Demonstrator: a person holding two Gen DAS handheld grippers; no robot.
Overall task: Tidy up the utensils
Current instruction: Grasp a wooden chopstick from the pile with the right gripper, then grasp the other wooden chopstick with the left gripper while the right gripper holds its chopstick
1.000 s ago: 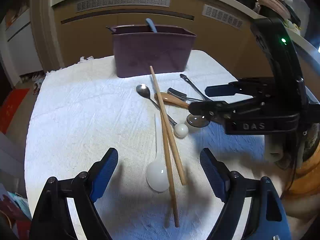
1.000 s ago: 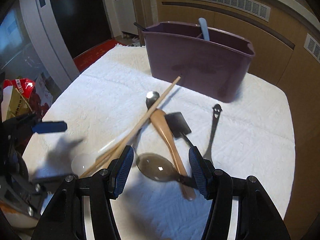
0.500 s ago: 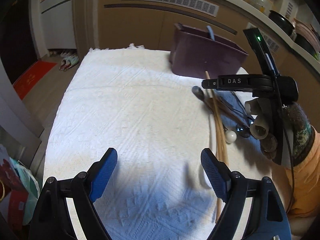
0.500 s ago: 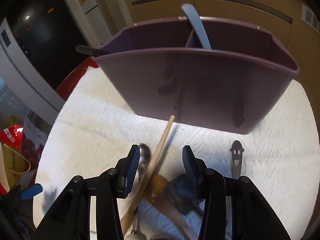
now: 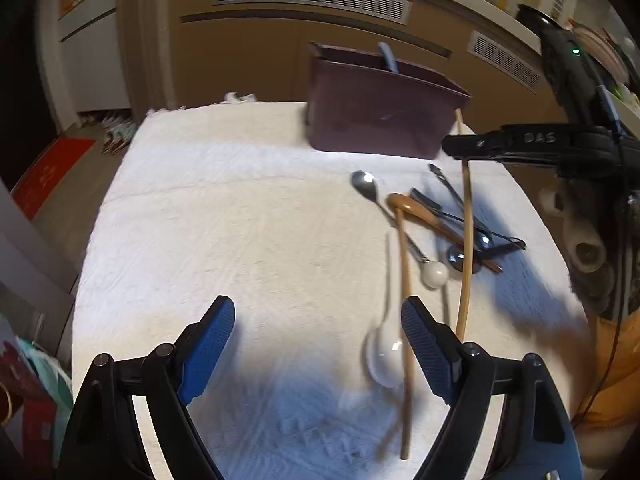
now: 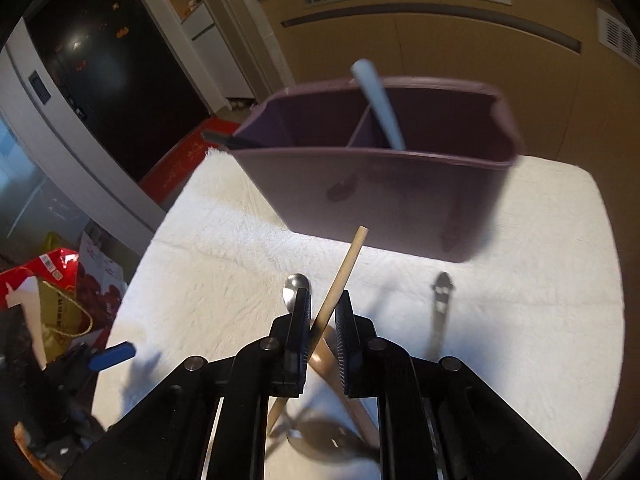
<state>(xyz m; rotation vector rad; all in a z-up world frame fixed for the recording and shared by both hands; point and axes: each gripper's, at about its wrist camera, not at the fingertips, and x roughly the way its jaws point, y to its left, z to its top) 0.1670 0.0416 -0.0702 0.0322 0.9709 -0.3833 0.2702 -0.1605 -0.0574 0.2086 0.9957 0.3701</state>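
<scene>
Between the closing jaws of the right gripper [image 6: 323,316], tipped downward, was a wooden chopstick [image 6: 340,284]; the left gripper [image 5: 318,340], also tipped down, gaped empty.

You see a dark purple caddy [image 6: 384,196], white ribbed cloth [image 5: 240,220], 2 tan wooden chopsticks [image 5: 466,240], blue gripper pads [image 5: 208,344].

Both tools are black frames with round silver screws at the joints. The left tool [image 5: 318,344] wears ribbed blue pads; the right tool [image 6: 322,312] bears white "DAS" lettering, a green light, and a thin dark cable.
</scene>
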